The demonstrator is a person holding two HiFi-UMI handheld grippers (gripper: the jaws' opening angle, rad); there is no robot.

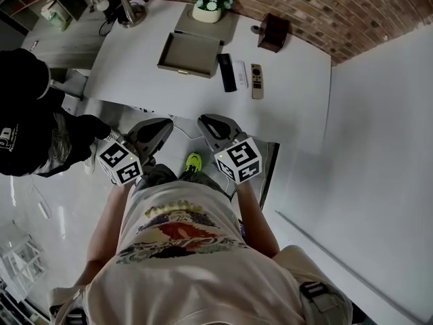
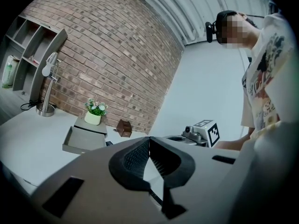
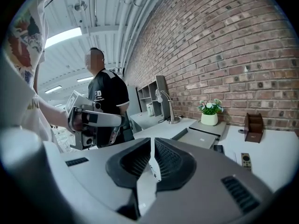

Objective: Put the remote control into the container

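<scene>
While left gripper (image 2: 149, 140) and right gripper (image 3: 153, 143) fingers press together, we'd pinch the stiff, likely light remote control (image 1: 226, 72), three o'clock off the container (image 1: 191, 53), mid-length.

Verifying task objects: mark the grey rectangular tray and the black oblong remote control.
grey rectangular tray (image 1: 191, 51), head view, bare inner floor
black oblong remote control (image 1: 226, 72), head view, middle of body

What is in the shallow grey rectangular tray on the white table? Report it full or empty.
Empty. The shallow grey rectangular tray shows a bare floor in the head view; the three slim remote controls lie beside it.
</scene>
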